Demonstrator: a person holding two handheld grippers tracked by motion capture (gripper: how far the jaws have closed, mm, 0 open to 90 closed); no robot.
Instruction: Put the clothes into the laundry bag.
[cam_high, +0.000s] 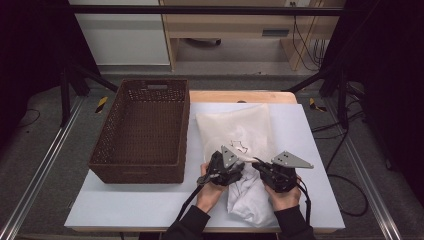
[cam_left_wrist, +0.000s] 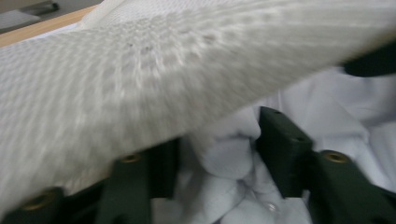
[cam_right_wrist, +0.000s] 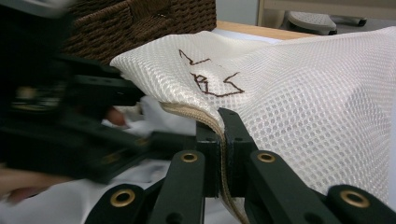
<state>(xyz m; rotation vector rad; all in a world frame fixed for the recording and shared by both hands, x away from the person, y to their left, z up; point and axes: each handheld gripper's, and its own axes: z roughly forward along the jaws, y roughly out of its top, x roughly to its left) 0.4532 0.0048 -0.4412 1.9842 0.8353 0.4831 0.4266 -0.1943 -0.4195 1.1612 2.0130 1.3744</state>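
Note:
A white mesh laundry bag (cam_high: 240, 125) lies on the table with a brown stitched mark near its open end. A white garment (cam_high: 250, 200) spills out of that end toward the person. My right gripper (cam_right_wrist: 223, 126) is shut on the bag's (cam_right_wrist: 303, 93) zipper edge and holds that edge lifted. Under the raised mesh (cam_left_wrist: 140, 84), my left gripper (cam_left_wrist: 217, 140) stands open, a bunch of the garment (cam_left_wrist: 224, 158) lying loose between its jaws. In the high view the left gripper (cam_high: 240, 166) and right gripper (cam_high: 258, 164) are close together at the bag's mouth.
A dark brown wicker basket (cam_high: 140, 172) with nothing in it stands on the left of the pale table top (cam_high: 125, 205), close to the bag; it also rises behind the bag in the right gripper view (cam_right_wrist: 140, 23). Floor rails run along both sides of the table.

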